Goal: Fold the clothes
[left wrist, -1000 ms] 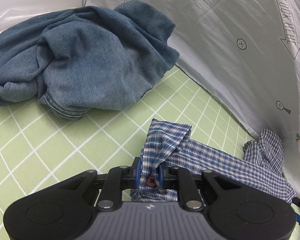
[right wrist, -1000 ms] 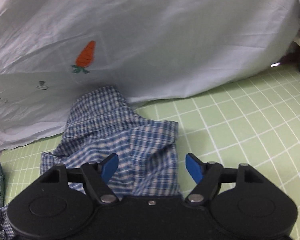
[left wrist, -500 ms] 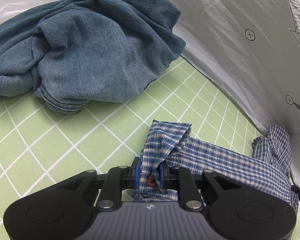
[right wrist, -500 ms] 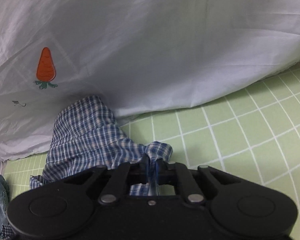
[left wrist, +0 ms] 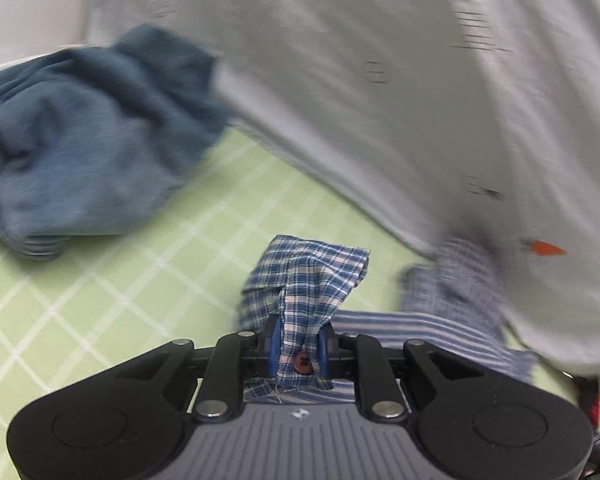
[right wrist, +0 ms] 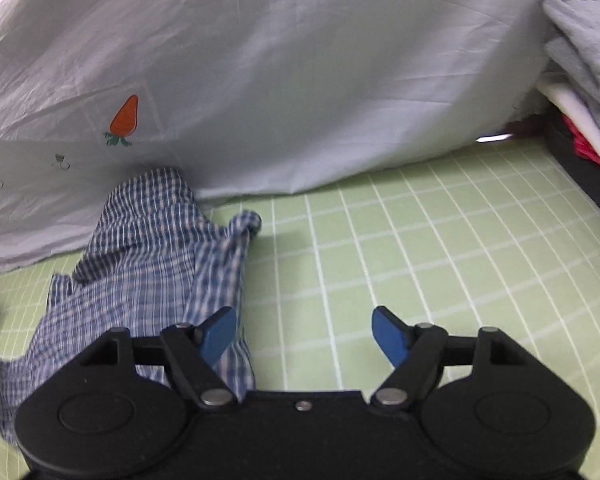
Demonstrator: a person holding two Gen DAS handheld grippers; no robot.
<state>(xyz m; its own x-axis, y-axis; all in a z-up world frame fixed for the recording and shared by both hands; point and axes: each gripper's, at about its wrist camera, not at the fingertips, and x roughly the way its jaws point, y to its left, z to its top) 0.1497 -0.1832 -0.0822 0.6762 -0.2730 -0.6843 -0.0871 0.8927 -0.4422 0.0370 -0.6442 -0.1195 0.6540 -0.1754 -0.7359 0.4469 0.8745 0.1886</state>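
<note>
The plaid shirt (right wrist: 148, 280) lies crumpled on the green gridded desk (right wrist: 420, 248), against the white sheet (right wrist: 300, 80) along its far edge. My left jaws (left wrist: 299, 350) pinch its buttoned hem; my right jaws (right wrist: 304, 332) are opening, empty. I should regrip a matching edge, then pull taut.

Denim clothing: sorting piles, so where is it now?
In the left wrist view, the denim clothing lies crumpled at upper left on the green mat, against the white sheet.

The light is soft and even. The left wrist view is smeared with blur, the right one only slightly. Straight lines bend near dark corners.
</note>
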